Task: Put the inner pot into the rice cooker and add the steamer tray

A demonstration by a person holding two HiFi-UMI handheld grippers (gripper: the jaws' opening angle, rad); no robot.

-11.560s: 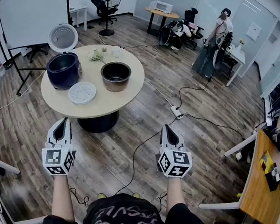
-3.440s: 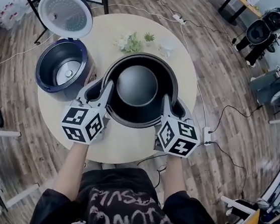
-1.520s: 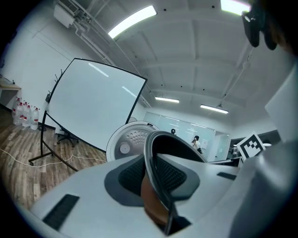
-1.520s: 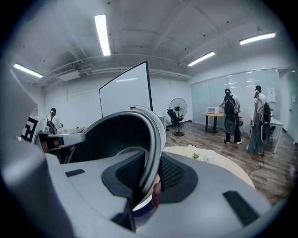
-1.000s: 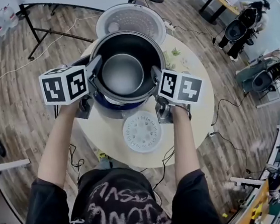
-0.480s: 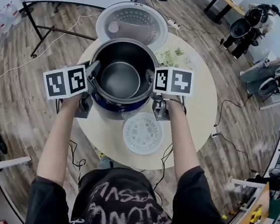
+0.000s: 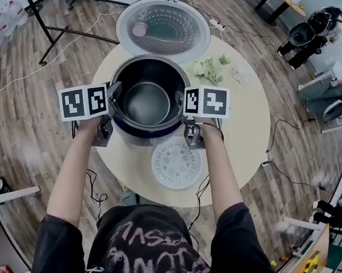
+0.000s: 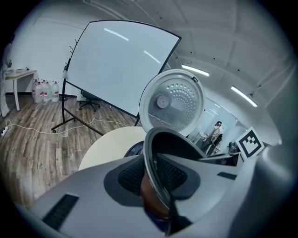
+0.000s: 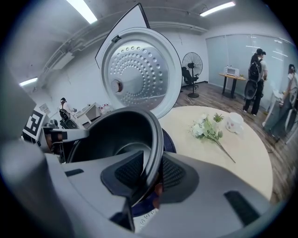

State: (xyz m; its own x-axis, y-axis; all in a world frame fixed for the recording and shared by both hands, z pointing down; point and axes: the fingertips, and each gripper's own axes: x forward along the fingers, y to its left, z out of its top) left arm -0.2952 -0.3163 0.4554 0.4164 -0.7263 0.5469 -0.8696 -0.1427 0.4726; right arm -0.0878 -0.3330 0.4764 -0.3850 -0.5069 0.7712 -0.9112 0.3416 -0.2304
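From the head view, the inner pot (image 7: 147, 102) is in the mouth of the rice cooker (image 7: 146, 132) on the round surface (image 7: 244, 124), the steamer tray (image 7: 175, 163) just near of it, and the left gripper (image 7: 114, 91) view and the right gripper (image 7: 183, 100) view each show narrow jaws clamped on the pot's rim.

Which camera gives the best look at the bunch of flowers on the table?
The right gripper view: the flowers lie large and sharp on the table, stems visible. The head view shows them small, from above, beside the rice cooker. The left gripper view misses them.
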